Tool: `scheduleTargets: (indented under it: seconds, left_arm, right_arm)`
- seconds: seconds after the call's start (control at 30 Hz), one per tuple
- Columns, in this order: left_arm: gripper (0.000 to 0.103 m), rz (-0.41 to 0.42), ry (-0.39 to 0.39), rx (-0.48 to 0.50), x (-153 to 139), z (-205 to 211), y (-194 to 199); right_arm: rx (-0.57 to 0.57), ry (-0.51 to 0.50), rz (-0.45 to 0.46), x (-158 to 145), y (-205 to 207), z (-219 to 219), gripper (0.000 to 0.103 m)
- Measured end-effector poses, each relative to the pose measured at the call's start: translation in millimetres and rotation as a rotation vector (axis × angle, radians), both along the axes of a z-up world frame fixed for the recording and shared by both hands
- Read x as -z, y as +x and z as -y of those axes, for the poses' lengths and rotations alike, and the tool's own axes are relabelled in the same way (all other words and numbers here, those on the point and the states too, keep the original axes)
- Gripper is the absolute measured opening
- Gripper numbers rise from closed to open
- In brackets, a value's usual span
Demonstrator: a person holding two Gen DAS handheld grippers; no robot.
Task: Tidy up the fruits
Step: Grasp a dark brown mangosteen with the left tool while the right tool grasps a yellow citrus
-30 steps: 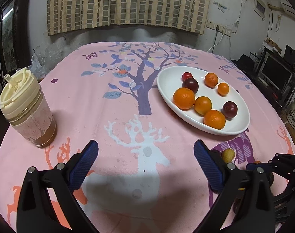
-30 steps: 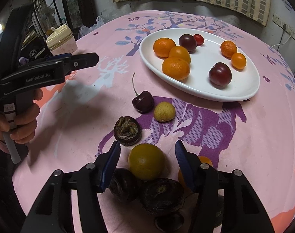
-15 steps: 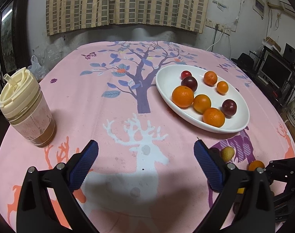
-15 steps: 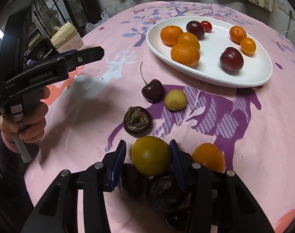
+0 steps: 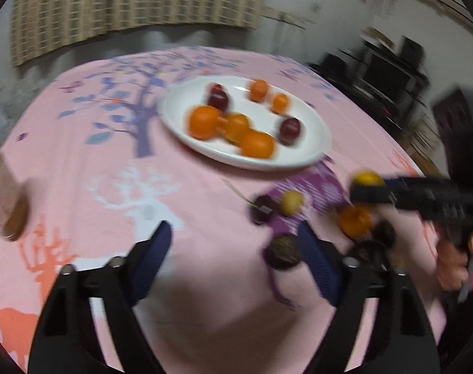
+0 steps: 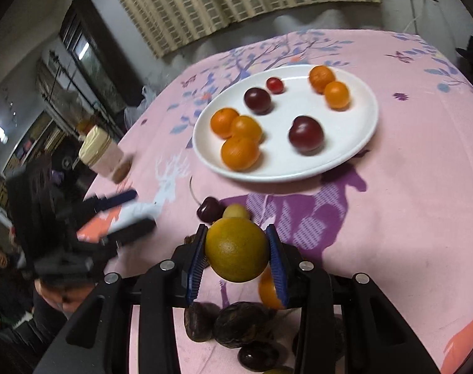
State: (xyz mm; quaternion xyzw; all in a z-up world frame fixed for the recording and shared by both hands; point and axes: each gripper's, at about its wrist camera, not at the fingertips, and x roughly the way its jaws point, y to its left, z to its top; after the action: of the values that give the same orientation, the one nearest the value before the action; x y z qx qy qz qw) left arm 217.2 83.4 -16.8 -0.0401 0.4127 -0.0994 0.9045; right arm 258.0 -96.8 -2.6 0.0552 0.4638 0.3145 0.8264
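Note:
My right gripper (image 6: 237, 251) is shut on a yellow-green orange (image 6: 236, 249) and holds it above the pink tablecloth; it also shows in the left wrist view (image 5: 367, 179). A white oval plate (image 6: 357, 143) farther back holds several oranges and plums. Loose on the cloth lie a cherry (image 6: 209, 209), a small yellow fruit (image 6: 235, 211), an orange (image 6: 267, 293) and several dark wrinkled fruits (image 6: 239, 321). My left gripper (image 5: 236, 255) is open and empty, low over the cloth, with a dark fruit (image 5: 281, 251) by its right finger.
A lidded jar (image 6: 104, 155) with a cream top stands at the table's left side. The table edge falls away at the right toward shelves and a monitor (image 5: 389, 74). The left wrist view is motion-blurred.
My right gripper has closed on the yellow-green orange and lifted it off the cloth. My left gripper has swung to the right, toward the loose fruit, staying open.

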Motion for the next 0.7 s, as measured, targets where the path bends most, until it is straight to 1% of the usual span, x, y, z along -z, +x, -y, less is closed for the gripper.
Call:
scheduleTargets:
  seconds: [0.03,0.07,0.1,0.17,0.23,0.33,0.47,0.6,0.63,0.7]
  left_arm:
    - [0.061,-0.019,-0.005,0.047,4,8,-1]
    - [0.056,-0.030,-0.003,0.070,8,15,-2]
    - [0.056,-0.038,0.006,0.086,11,21,-2]
    - [0.048,-0.045,0.035,0.117,18,33,-3]
    - [0.046,-0.045,0.059,0.130,22,42,-4]
    - [0.046,-0.054,0.089,0.123,27,50,2]
    - [0.045,-0.077,0.089,0.114,32,50,8]
    - [0.045,-0.075,0.119,0.117,35,54,9]
    - [0.044,-0.073,0.123,0.116,35,55,9]
    - [0.038,-0.073,0.113,0.123,34,55,8]
  right_arm:
    - [0.012,-0.001,0.007,-1,0,2,0.038]
    - [0.022,-0.005,0.009,-1,1,2,0.038]
    - [0.024,-0.005,0.008,0,1,2,0.038]
    - [0.021,0.000,0.002,0,0,1,0.038]
    - [0.016,-0.004,0.007,0,1,3,0.038]
    - [0.011,-0.007,0.007,0,0,2,0.038]
    - [0.006,-0.013,0.004,0,-2,1,0.038]
    - [-0.004,-0.015,0.012,-1,-4,0,0.038]
    - [-0.005,-0.017,0.013,-1,-4,-1,0.038]
    - [-0.005,-0.019,0.014,-1,-4,-1,0.038]
